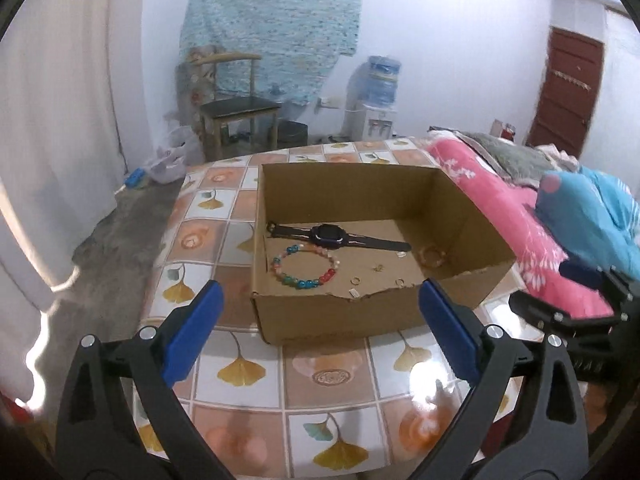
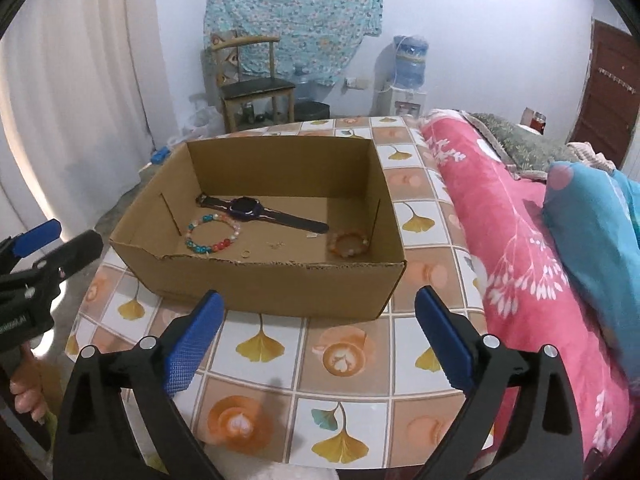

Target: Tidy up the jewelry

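Left wrist view: both grippers empty, fingers spread wide, short of the cardboard box.

Left gripper and right gripper held back over the tiled surface, gripping nothing. Inside the box: black watch, multicoloured bead bracelet, orange bracelet near the right wall (small rings scattered between). Pieces lay loose on the floor of the box, probably gathered there for sorting; unclear which comes next.

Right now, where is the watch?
The watch lies flat on the floor of the box, toward its back left, just behind the bead bracelet; the right wrist view shows it there too.
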